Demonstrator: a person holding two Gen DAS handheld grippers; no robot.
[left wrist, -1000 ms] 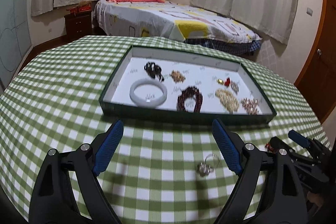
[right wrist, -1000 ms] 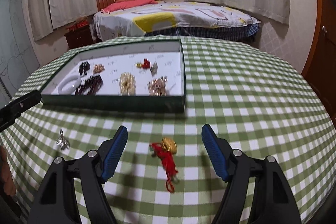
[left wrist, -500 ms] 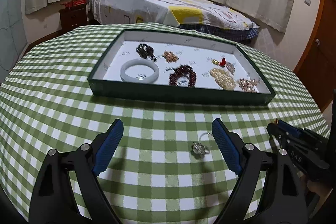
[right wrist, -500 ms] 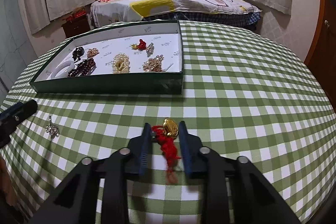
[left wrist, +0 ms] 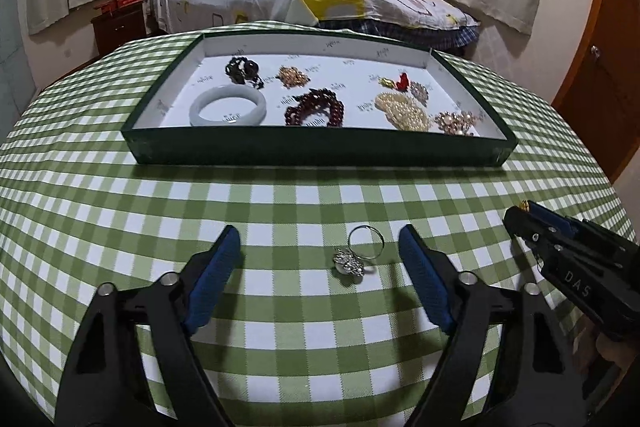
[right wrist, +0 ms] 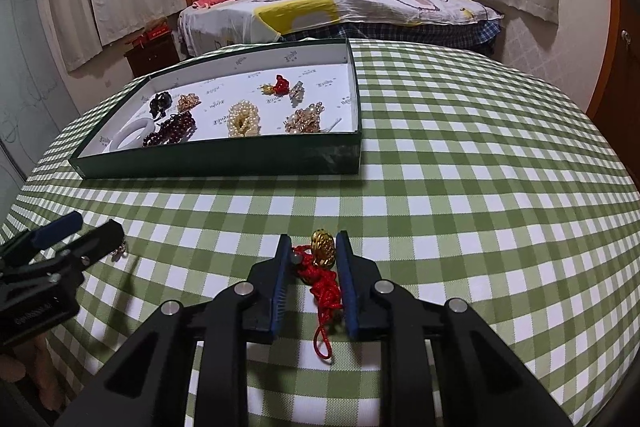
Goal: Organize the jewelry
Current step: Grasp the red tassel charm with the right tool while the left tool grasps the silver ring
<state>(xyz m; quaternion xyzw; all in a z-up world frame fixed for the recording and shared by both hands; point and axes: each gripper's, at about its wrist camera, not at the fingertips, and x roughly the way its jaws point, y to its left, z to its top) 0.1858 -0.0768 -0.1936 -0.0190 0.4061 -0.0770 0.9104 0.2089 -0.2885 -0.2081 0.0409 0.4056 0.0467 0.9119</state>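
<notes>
Most pieces already lie in the green tray point(left wrist: 320, 151), and I have two left on the checked tablecloth point(left wrist: 120, 211): my right gripper point(right wrist: 311, 251) pinches the gold charm with red cord point(right wrist: 322, 267), my left gripper point(left wrist: 319, 247) gapes wide around the untouched silver ring point(left wrist: 358, 254).

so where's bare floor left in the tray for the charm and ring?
In the tray, bare floor runs along the back wall, and between the black beads and left wall. A small gap sits right of the gold cluster. The front row, white bangle through pearls, is crowded.
</notes>
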